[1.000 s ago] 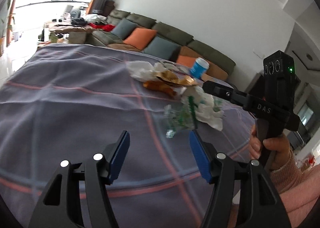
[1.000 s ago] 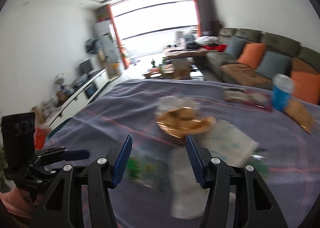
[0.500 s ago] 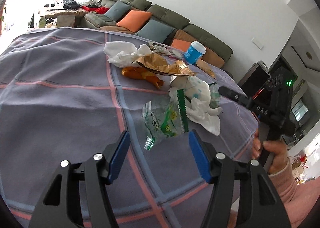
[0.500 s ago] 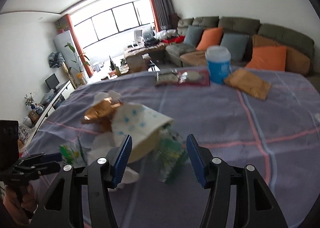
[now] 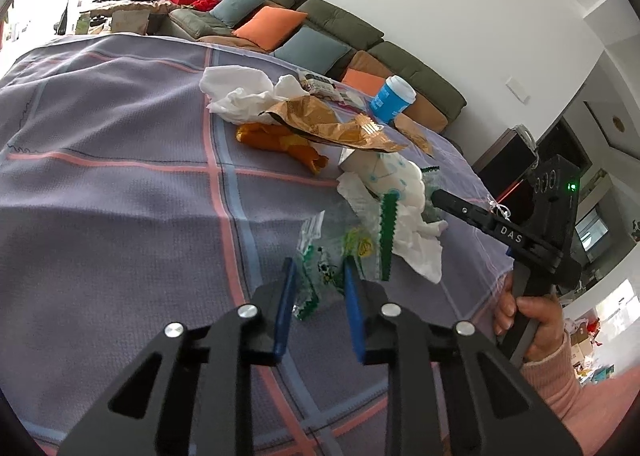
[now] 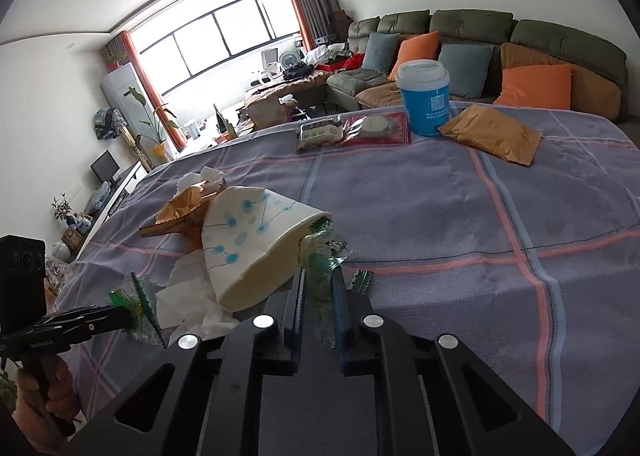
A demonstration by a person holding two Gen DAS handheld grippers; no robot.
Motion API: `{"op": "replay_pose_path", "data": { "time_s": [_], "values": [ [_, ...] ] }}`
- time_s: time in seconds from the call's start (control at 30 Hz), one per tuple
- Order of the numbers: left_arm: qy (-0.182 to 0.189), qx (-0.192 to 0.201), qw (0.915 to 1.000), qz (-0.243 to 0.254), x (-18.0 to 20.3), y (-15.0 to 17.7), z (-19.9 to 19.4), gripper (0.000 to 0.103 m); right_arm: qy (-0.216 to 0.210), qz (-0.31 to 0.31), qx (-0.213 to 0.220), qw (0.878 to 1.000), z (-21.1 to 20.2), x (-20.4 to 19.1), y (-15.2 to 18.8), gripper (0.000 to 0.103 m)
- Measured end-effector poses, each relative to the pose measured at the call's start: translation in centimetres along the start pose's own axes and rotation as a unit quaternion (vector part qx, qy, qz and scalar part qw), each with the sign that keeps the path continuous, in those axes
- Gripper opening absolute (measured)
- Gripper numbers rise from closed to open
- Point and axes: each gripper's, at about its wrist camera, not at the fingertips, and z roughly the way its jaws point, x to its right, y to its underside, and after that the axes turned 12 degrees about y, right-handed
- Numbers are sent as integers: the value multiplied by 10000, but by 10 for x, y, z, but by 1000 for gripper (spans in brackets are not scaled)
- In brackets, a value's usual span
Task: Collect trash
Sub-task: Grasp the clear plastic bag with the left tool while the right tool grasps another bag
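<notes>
Left hand-held gripper [image 5: 316, 288] has its blue fingers narrowed around the near end of a clear wrapper with green print [image 5: 340, 252], though whether they truly pinch it I cannot tell. Right hand-held gripper [image 6: 318, 296] is likewise nearly shut on a second clear green-printed wrapper [image 6: 324, 256] lying just beside the crushed paper cup [image 6: 256, 244]. Both wrappers rest on the checked cloth of the bench [image 6: 500, 236], at the near edge of a heap of tissue [image 5: 416, 240], gold foil [image 5: 324, 124] and an orange wrapper [image 5: 280, 140]. Thin film slips easily, so I would squeeze fully before lifting, then raise slowly and clear of the tissue and cup. Farther off stand a blue cup [image 6: 424, 100] and a brown packet [image 6: 492, 136].
</notes>
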Motion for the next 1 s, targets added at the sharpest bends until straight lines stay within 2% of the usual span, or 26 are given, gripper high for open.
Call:
{"op": "replay_pose_path", "data": {
  "time_s": [0.27, 0.4, 0.6, 0.73, 1.0],
  "values": [
    [-71, 212, 9997, 90, 3, 4, -17, 23, 60, 47, 236, 9997, -17, 2, -7, 8],
    [-144, 339, 9993, 114, 4, 6, -28, 23, -51, 7, 389, 9992, -29, -4, -13, 8],
    [-278, 596, 9978, 80, 1, 9, -55, 23, -462, -174, 609, 9969, -44, -26, -20, 8],
    [-402, 770, 9962, 79, -1, 12, -73, 23, -939, -454, 654, 9924, -50, -58, -20, 8],
    [-681, 1055, 9921, 32, -5, 24, -109, 23, -1753, -984, 433, 9786, -38, -123, -14, 8]
  ]
}}
